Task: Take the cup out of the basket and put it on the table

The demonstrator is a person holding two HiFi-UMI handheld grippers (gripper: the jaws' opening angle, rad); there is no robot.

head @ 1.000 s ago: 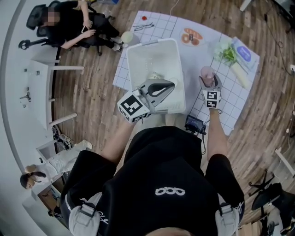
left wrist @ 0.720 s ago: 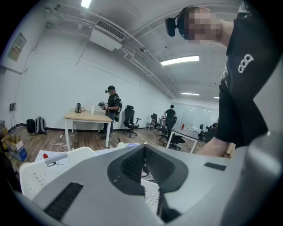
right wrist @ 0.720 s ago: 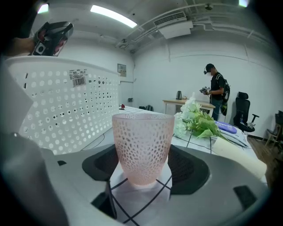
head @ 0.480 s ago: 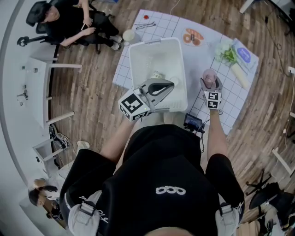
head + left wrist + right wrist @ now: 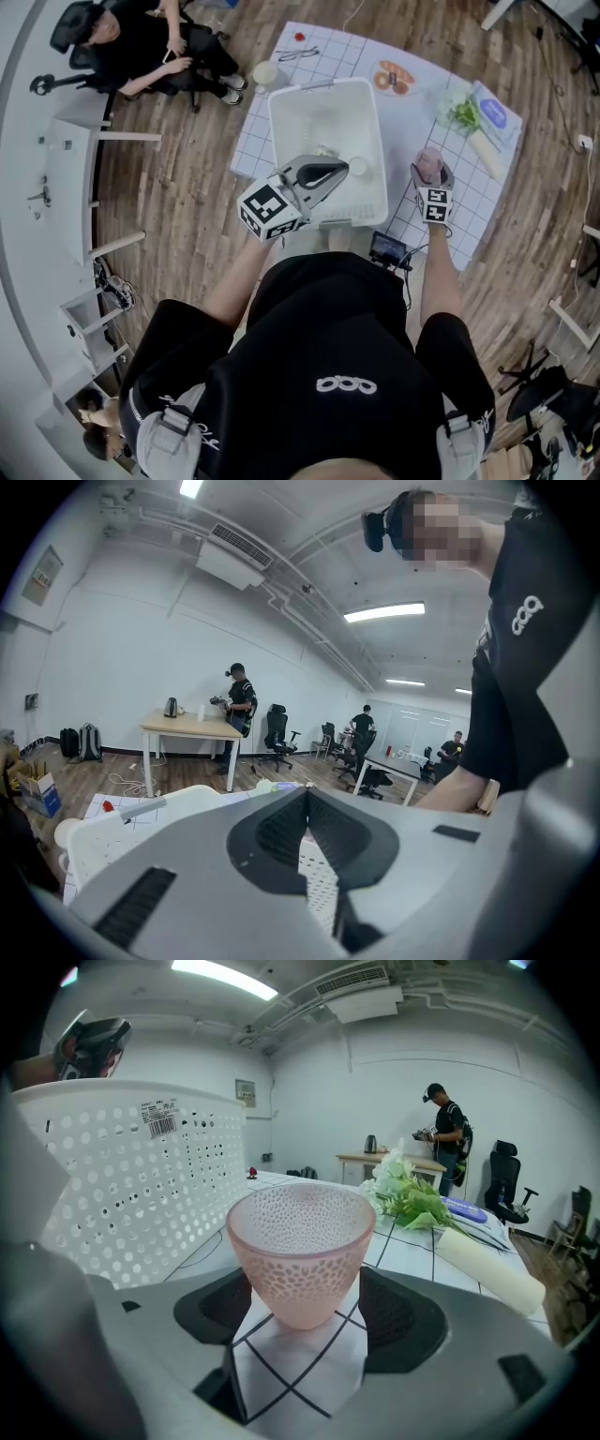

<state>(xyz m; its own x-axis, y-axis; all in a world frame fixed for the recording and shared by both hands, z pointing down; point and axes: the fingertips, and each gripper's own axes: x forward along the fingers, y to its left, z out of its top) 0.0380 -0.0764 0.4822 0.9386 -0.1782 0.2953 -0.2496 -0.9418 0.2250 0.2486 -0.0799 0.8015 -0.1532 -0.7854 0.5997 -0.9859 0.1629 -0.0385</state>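
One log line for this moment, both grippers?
left gripper: shut, empty, above basket | right gripper: holds pink cup beside basket, above table

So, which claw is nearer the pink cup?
Right. The right claw grips the cup; the left claw, shut and empty, hangs over the basket, off to the cup's left.

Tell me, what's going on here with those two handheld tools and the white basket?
A person works a handheld gripper in each hand. The right gripper is closed on a pink translucent dimpled cup, outside the white perforated basket and over the white gridded table mat to its right. Whether the cup rests on the mat is unclear. The left gripper is shut and empty, above the basket's near side.
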